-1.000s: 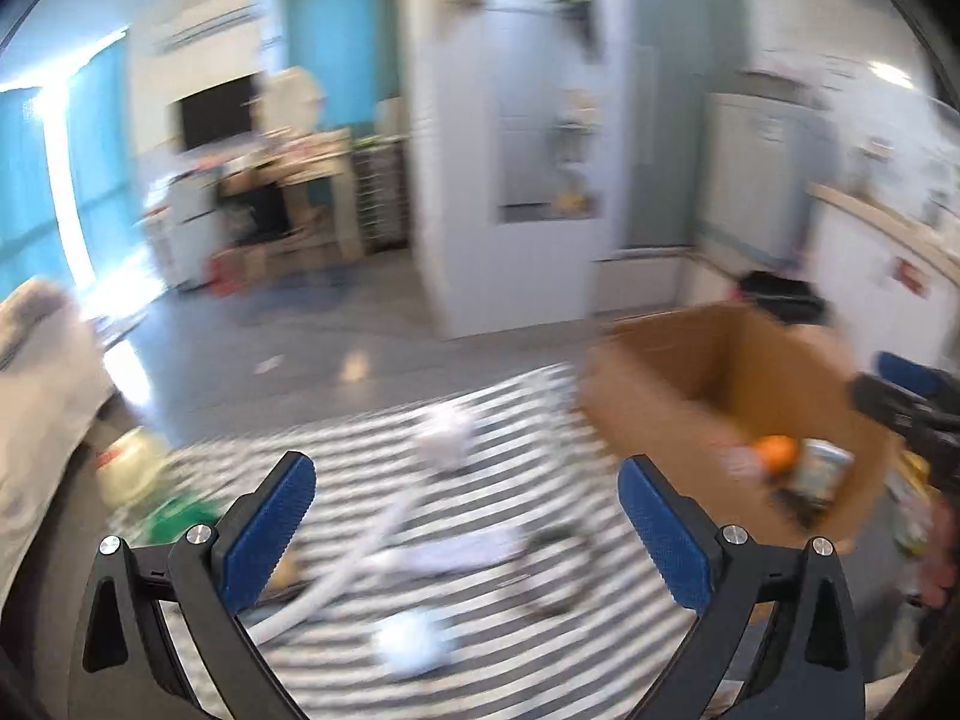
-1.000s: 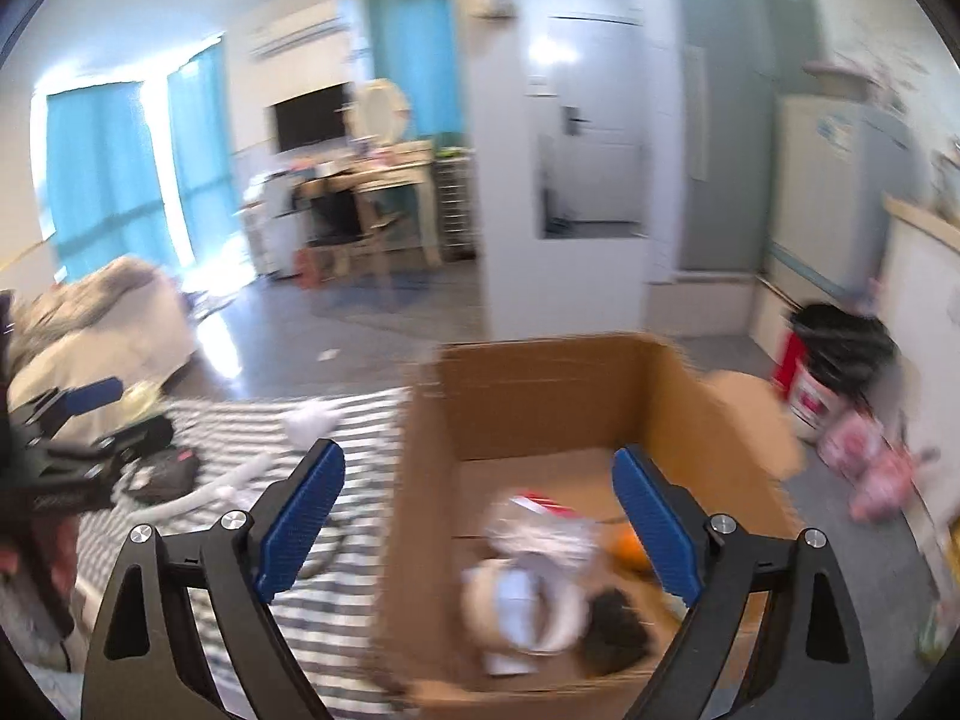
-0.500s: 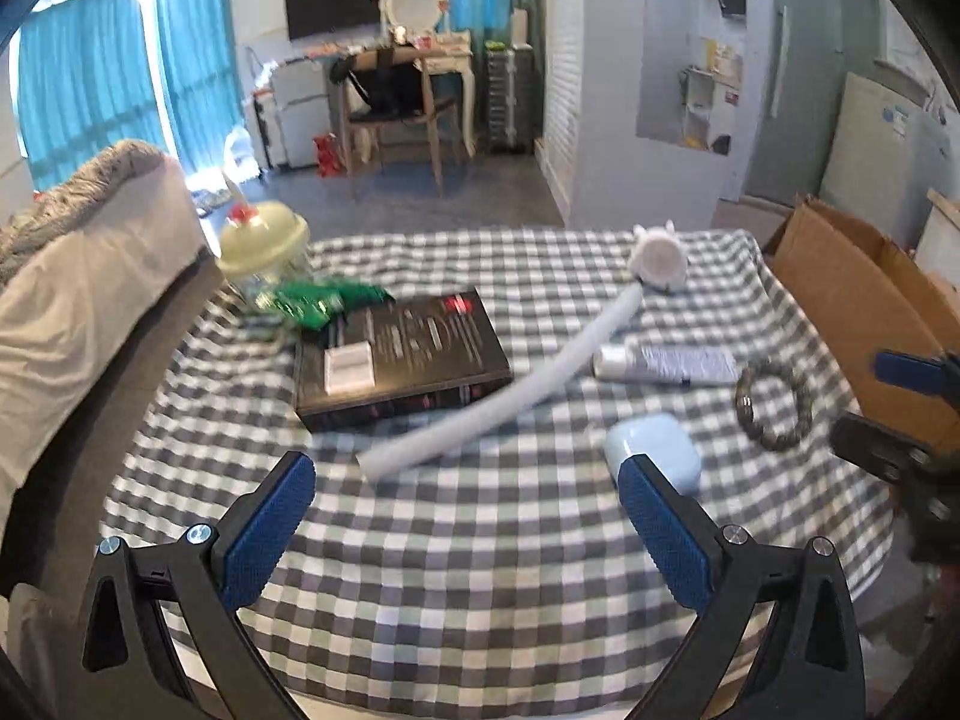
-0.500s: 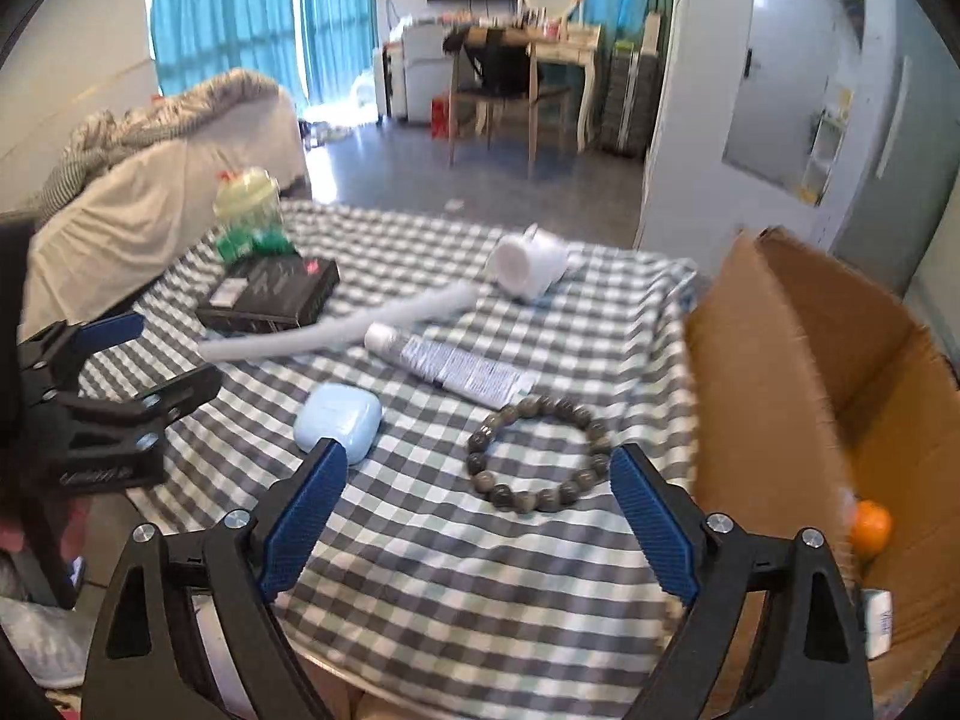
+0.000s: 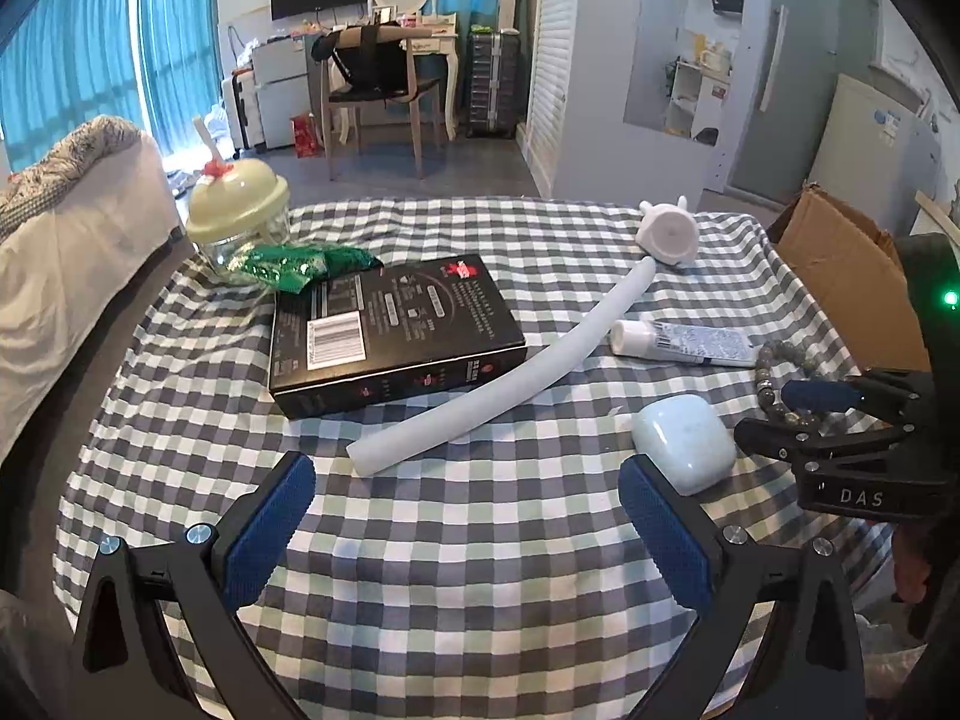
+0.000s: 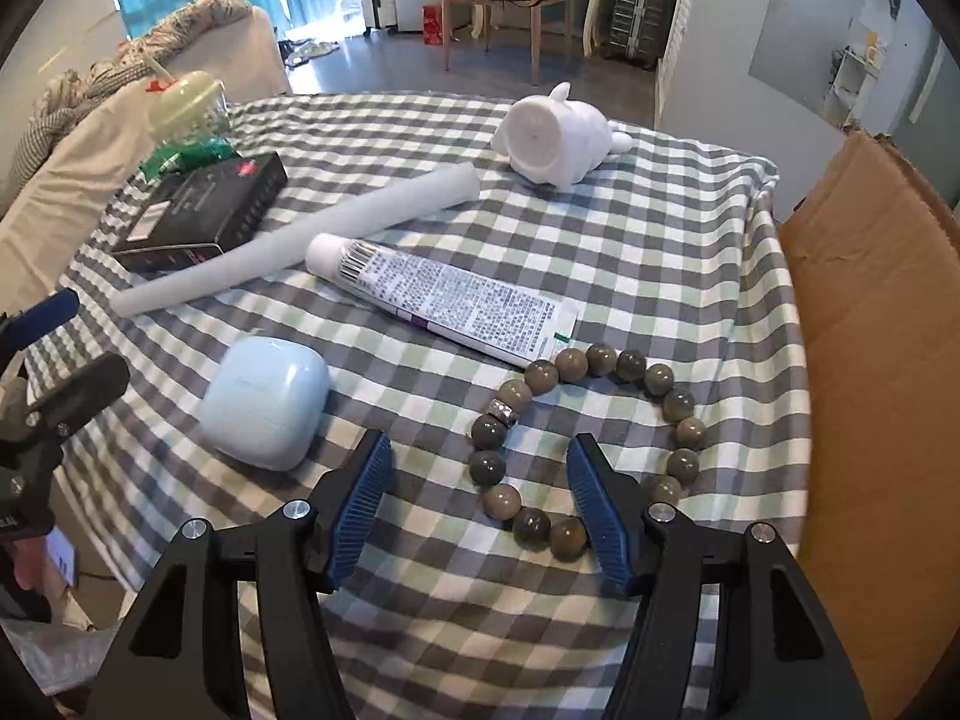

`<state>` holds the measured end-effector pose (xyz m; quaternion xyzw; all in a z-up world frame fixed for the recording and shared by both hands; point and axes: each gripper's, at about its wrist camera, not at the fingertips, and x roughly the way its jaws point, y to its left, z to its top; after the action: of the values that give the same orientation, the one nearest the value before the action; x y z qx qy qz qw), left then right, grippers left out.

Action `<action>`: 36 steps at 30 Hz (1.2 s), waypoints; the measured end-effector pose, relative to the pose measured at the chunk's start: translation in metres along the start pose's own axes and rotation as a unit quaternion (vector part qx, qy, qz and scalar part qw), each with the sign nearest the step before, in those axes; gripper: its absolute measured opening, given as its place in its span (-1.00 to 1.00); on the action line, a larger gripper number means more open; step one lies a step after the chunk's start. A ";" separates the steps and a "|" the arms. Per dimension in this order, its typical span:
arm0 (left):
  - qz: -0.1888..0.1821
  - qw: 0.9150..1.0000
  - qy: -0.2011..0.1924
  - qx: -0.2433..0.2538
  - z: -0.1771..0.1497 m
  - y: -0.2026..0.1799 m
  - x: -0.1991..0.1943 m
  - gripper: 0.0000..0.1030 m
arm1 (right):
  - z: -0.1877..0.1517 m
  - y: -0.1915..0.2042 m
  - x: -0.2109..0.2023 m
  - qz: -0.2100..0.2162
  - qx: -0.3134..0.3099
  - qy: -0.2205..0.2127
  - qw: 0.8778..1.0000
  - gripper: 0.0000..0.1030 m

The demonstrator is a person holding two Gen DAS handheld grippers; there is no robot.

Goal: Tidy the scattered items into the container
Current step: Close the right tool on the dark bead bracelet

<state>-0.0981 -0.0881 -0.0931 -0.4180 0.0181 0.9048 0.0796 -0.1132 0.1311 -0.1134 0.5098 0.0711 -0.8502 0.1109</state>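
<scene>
right tool (image 6: 477,504) hangs low over the near right part of the worktop (image 6: 672,240), jaws partway apart and just been closing in, nothing gripped; the near-left arc of the bead bracelet (image 6: 591,438) sits in the gap between the blue pads, the right pad is over the ring's inside, pads not pressing on any bead. left tool (image 5: 465,528) is wide open and empty over bare checked cloth at the near edge, pale blue earbud case (image 5: 684,441) just beyond its right finger. scattered items all lie on the checked cloth: white printed tube (image 6: 438,300) just behind the bracelet with its crimped end near the beads, long white foam tube (image 5: 510,372) running diagonally from near centre toward the far right, small white animal figure (image 6: 555,141) on its side at the far end of it, black box (image 5: 390,336) left of the foam tube, green foil packet (image 5: 300,264) touching the box's far corner, pale green lidded cup (image 5: 237,210) with a straw at the far left. container is a cardboard box (image 6: 876,372) off the right edge of the worktop, its near wall close beside the cloth; its inside is not visible. a white-covered sofa or bed (image 5: 66,252) lies left of the worktop.
</scene>
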 end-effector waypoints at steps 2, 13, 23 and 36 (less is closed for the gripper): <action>-0.002 1.000 0.003 0.002 0.000 -0.001 0.003 1.00 | 0.000 0.001 0.003 -0.005 -0.008 0.002 1.000 0.41; -0.005 1.000 0.012 0.013 -0.003 -0.012 0.006 1.00 | 0.002 0.001 0.012 -0.002 -0.001 0.012 1.000 0.89; -0.002 1.000 0.009 0.015 -0.003 -0.016 0.002 1.00 | 0.003 -0.013 -0.004 0.011 0.017 0.003 1.000 -0.77; -0.029 0.999 0.008 0.032 -0.004 -0.031 0.003 1.00 | 0.003 -0.018 -0.046 0.014 0.021 -0.048 0.999 -0.78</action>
<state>-0.0925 -0.0575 -0.0968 -0.4224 0.0360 0.8978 0.1191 -0.0991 0.1536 -0.0709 0.4717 0.0408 -0.8733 0.1149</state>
